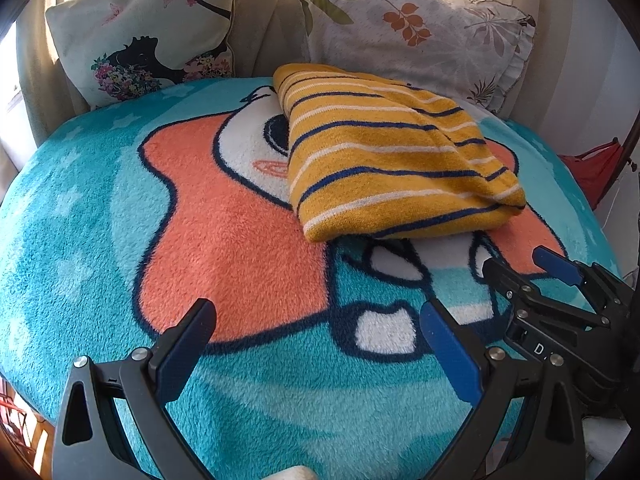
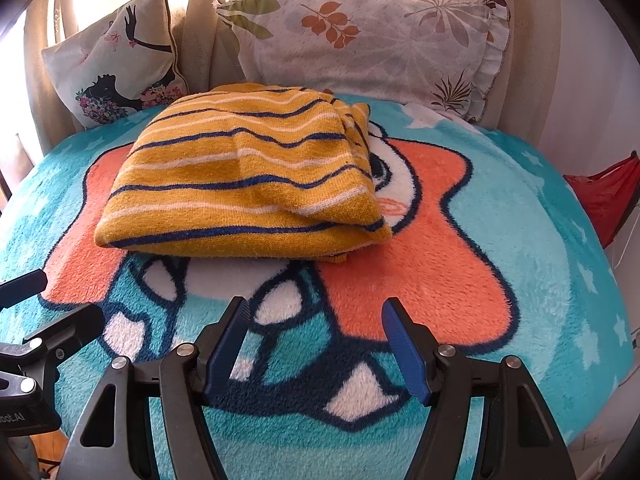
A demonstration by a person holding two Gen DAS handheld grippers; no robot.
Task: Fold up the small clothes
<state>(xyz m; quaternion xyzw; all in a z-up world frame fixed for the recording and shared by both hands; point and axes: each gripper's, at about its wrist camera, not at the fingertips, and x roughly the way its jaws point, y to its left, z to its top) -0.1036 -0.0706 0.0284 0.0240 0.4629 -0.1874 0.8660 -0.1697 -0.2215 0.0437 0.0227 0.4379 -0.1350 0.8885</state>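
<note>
Striped yellow garment (image 2: 244,176) lies folded mid-blanket (image 2: 500,248), toward pillow edge. Left gripper (image 1: 316,344) and right gripper (image 2: 316,344) both spread wide, empty. Risk: snagging plush blanket, undoing fold.

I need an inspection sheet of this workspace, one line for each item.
Surface: teal cartoon blanket over the bed.
Job's things: yellow striped garment lying folded on the blanket.
Clutter: nothing seen on the blanket.
Grippers: left gripper open, empty; right gripper open, empty; both short of the garment.
Cables: nothing seen clearly.
Surroundings: leaf pillow and flower pillow behind; curtains; red cloth at right.
</note>
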